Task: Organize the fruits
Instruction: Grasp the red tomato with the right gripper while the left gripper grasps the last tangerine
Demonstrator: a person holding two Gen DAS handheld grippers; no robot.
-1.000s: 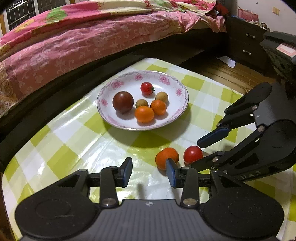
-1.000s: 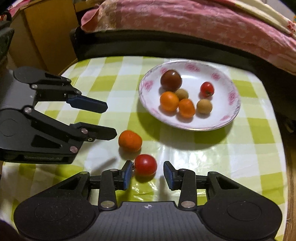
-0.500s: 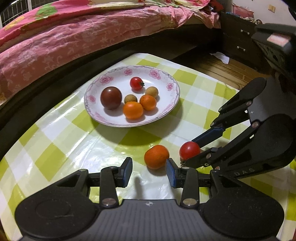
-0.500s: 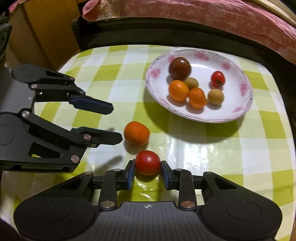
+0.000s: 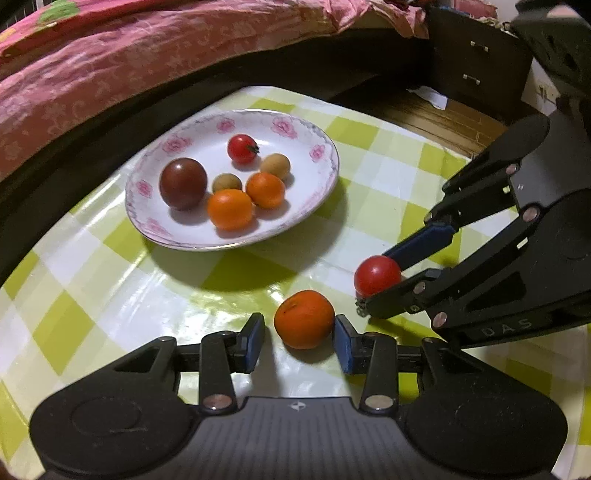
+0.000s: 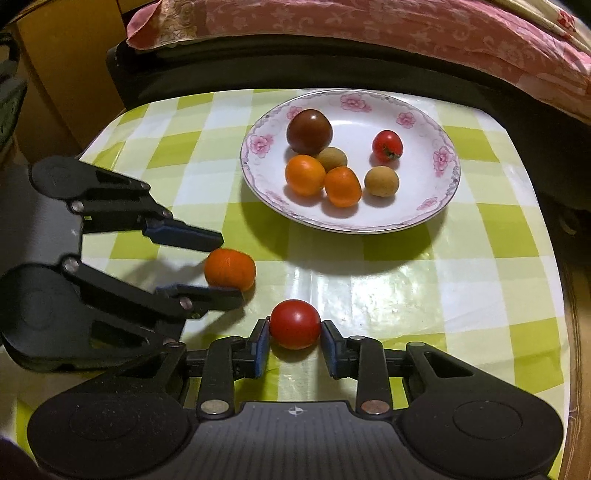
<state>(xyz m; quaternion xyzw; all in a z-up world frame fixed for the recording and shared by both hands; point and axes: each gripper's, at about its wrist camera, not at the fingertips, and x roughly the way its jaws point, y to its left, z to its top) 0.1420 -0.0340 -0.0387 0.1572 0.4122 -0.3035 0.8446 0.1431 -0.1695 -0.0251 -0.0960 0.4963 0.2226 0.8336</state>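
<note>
A white flowered plate (image 5: 317,173) (image 6: 443,184) on the green checked table holds several fruits. An orange fruit (image 5: 303,319) (image 6: 229,269) lies on the cloth between the fingers of my left gripper (image 5: 299,341) (image 6: 231,267), which is open around it with a gap on the left side. My right gripper (image 6: 294,341) (image 5: 384,286) is shut on a red tomato (image 6: 294,324) (image 5: 376,275), both pads touching its sides, low over the cloth.
A bed with a pink quilt (image 5: 110,66) (image 6: 369,33) runs along the table's far side. A dark cabinet (image 5: 476,66) stands at the right in the left wrist view. A yellow wooden cupboard (image 6: 62,74) stands at the far left in the right wrist view.
My right gripper closed on the red tomato. My left gripper moved forward and right until the orange fruit sat between its open fingers.
</note>
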